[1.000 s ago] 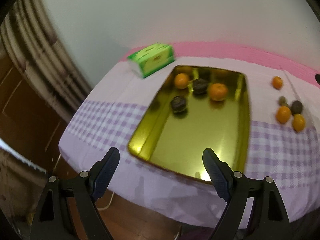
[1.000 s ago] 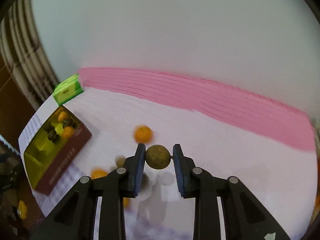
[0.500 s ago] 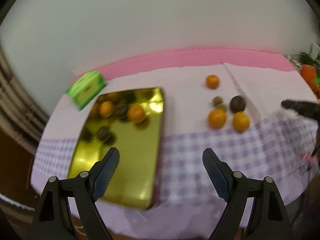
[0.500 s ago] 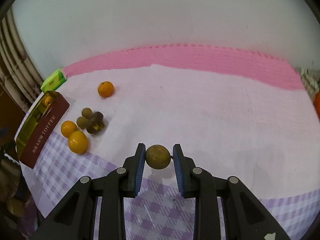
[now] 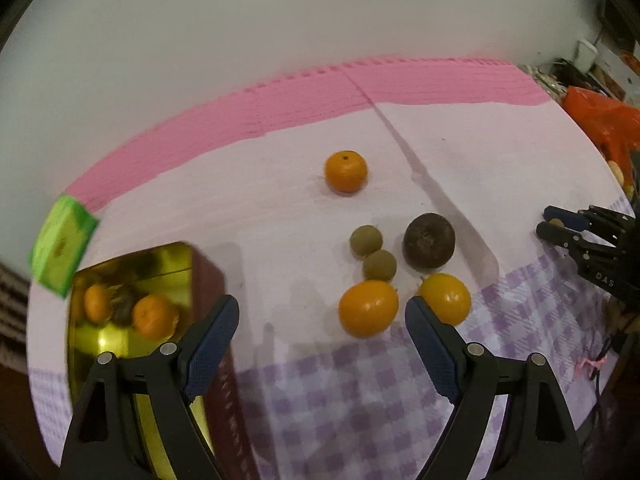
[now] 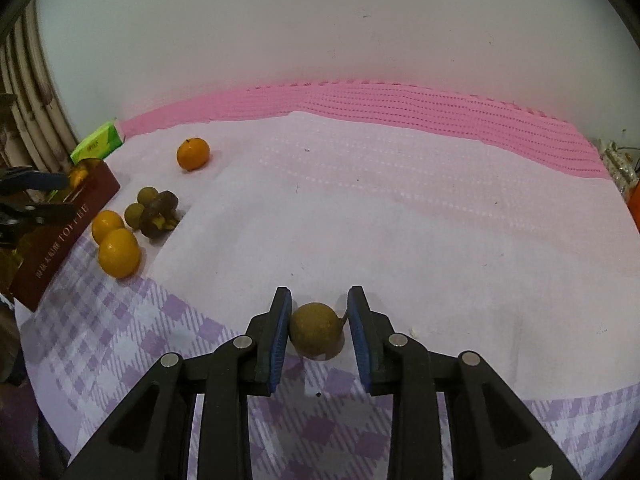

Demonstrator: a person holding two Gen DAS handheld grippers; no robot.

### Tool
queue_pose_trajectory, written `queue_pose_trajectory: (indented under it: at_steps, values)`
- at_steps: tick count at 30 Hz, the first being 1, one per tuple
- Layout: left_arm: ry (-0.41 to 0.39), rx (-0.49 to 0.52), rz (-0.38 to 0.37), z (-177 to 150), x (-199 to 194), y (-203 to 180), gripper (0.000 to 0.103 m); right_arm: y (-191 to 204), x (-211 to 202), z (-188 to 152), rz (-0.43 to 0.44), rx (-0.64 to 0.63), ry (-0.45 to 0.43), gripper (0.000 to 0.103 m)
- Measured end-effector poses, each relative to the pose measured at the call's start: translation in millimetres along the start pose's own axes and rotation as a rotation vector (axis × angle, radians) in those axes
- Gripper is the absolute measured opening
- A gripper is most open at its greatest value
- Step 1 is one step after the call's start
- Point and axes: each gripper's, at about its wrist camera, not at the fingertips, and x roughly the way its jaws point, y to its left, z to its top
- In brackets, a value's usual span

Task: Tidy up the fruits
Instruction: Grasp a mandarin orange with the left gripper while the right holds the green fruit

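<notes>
Brown longan [image 6: 315,335] between right claw [image 6: 319,330] pads, jaws opening | left claw [image 5: 321,338] wide, empty

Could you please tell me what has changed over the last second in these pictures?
The right gripper came down to the tablecloth and its jaws are opening, letting go of the small brown fruit. The left gripper swung from the gold tin to the loose fruits, staying open.

Right gripper [image 6: 319,326], jaws opening, is straddling a small brown fruit [image 6: 314,335] resting on the checked tablecloth [image 6: 400,220]; oranges [image 6: 119,252] are clustering beside a maroon tin [image 6: 64,232].
</notes>
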Motion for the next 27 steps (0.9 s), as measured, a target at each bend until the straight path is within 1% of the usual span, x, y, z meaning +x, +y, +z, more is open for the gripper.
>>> queue_pose_trajectory:
  at_steps: [3,5,9,11,13,14,15,16,18,20,21,23,27]
  values:
    - [0.010,0.038,-0.056,4,10,0,0.085,-2,-1,1,0.012,0.008,-0.001,0.029]
    - [0.028,0.065,-0.058,5,18,-1,0.085,-3,-1,1,0.018,0.013,-0.002,0.029]
    - [0.062,0.062,-0.095,10,32,2,0.085,-3,-1,2,0.023,0.017,-0.003,0.029]
    - [0.076,0.066,-0.098,10,38,0,0.082,-3,-1,1,0.024,0.018,-0.003,0.029]
    - [0.095,0.066,-0.117,8,47,-1,0.071,-3,-1,1,0.025,0.019,-0.003,0.029]
    - [0.108,0.063,-0.127,6,49,-2,0.048,-3,-1,1,0.025,0.019,-0.003,0.029]
    - [0.132,0.062,-0.126,3,54,-4,0.039,-4,-1,1,0.026,0.020,-0.003,0.029]
    - [0.110,0.061,-0.118,2,52,-5,0.039,-4,-1,1,0.028,0.022,-0.004,0.029]
    - [0.104,0.040,-0.120,-2,49,-6,0.038,-5,0,1,0.031,0.025,-0.003,0.029]
    - [0.109,-0.005,-0.107,-8,43,-4,0.038,-5,0,1,0.029,0.023,-0.003,0.029]
    - [0.113,-0.033,-0.108,-12,37,-3,0.038,-4,0,1,0.028,0.023,-0.003,0.029]
    - [0.091,-0.081,-0.124,-19,20,-1,0.038,-4,0,1,0.027,0.023,-0.003,0.029]
    - [0.051,-0.170,-0.122,-34,-17,4,0.038,-3,1,1,0.021,0.020,-0.002,0.029]
